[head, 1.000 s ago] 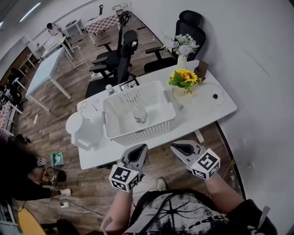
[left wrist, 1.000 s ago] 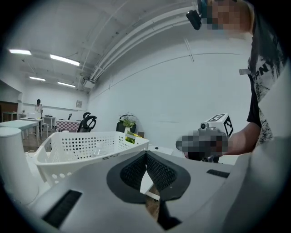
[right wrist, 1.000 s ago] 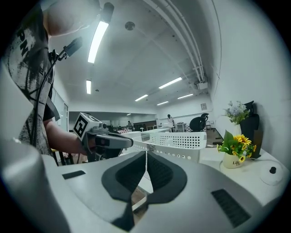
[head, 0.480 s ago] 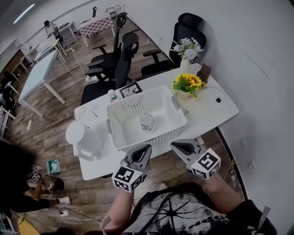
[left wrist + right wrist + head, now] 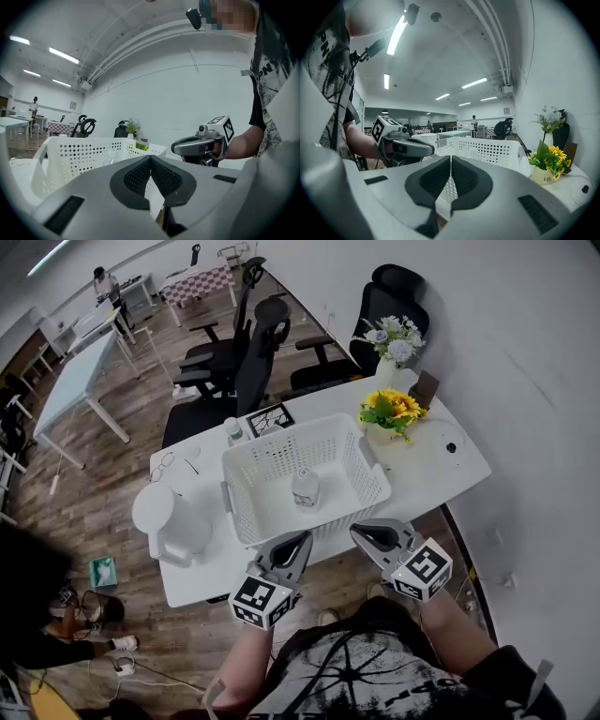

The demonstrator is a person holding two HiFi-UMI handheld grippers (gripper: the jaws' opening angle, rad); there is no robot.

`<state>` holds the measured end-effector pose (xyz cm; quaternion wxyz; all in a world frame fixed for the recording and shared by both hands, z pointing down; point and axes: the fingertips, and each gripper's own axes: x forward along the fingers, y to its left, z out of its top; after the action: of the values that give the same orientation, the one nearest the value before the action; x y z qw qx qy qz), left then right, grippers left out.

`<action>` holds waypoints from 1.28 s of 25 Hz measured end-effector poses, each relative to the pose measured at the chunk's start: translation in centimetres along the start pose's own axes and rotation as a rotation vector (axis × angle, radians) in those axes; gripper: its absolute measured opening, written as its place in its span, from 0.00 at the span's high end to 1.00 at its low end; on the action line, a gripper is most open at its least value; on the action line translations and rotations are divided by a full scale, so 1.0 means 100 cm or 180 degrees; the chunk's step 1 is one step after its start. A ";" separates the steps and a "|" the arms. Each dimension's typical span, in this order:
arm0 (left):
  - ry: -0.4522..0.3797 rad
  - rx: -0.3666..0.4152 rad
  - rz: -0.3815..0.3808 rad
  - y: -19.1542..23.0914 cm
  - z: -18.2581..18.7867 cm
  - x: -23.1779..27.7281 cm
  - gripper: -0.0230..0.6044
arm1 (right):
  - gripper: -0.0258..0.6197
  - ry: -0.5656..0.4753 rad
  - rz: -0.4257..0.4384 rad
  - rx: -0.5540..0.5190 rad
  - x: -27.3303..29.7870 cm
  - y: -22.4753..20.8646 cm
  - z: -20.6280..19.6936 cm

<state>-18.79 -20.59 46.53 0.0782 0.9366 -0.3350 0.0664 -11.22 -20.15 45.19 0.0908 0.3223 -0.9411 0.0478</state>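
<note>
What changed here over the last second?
The left gripper and right gripper edged forward, closer to the near wall of the white perforated plastic basket. Nothing was taken or released; both stay shut and empty. The small clear bottle in the basket and the white plastic jug beside it have not moved.

Bright, even indoor light in all views; source overhead; strip lamp (image 5: 396, 35) blown out white in right gripper view, ceiling tubes (image 5: 63, 55) smaller and less harsh in left gripper view; shadows soft; white table (image 5: 441, 474) close to glare; strong fisheye bend, black corners in both gripper views; head view sharp, no motion blur; right gripper (image 5: 450, 157) pads dark, little detail.
</note>
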 end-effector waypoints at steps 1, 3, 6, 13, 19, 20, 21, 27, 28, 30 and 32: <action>0.0002 -0.0012 0.0021 0.002 0.000 0.000 0.95 | 0.92 -0.0001 0.0030 -0.0002 0.002 -0.001 0.001; 0.0004 -0.0035 0.0061 0.004 -0.002 0.001 0.95 | 0.92 0.0000 0.0096 -0.0002 0.005 -0.003 0.001; -0.0005 -0.0049 0.0113 0.004 -0.002 0.006 0.95 | 0.92 0.0006 0.0214 -0.0005 0.011 -0.007 0.001; 0.0020 0.0066 0.0199 -0.001 0.011 0.014 0.95 | 0.92 -0.0049 0.0597 0.0005 0.019 -0.015 0.011; 0.0108 0.0062 0.0351 0.007 0.034 0.017 0.95 | 0.92 -0.0117 0.0877 0.0024 0.019 -0.022 0.018; 0.0138 0.0111 0.0381 0.009 0.039 0.019 0.95 | 0.92 -0.0120 0.0919 0.0032 0.018 -0.023 0.018; 0.0167 0.0165 0.0405 0.012 0.045 0.020 0.95 | 0.92 -0.0122 0.0956 0.0035 0.017 -0.025 0.018; 0.0523 0.0517 0.0481 0.042 0.067 0.035 0.94 | 0.92 -0.0148 0.1022 0.0039 0.004 -0.038 0.018; 0.0588 0.0553 0.0495 0.047 0.069 0.039 0.94 | 0.92 -0.0153 0.1015 0.0039 0.001 -0.041 0.019; 0.0731 0.0596 0.0494 0.057 0.069 0.047 0.86 | 0.92 -0.0160 0.0998 0.0037 -0.005 -0.048 0.019; 0.0895 0.0653 0.0490 0.067 0.064 0.057 0.79 | 0.92 -0.0168 0.0953 0.0067 -0.011 -0.057 0.018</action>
<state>-18.21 -30.48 41.93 0.0230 0.8928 -0.3829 0.2362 -7.14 -24.29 43.34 0.0545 0.1805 -0.9801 0.0621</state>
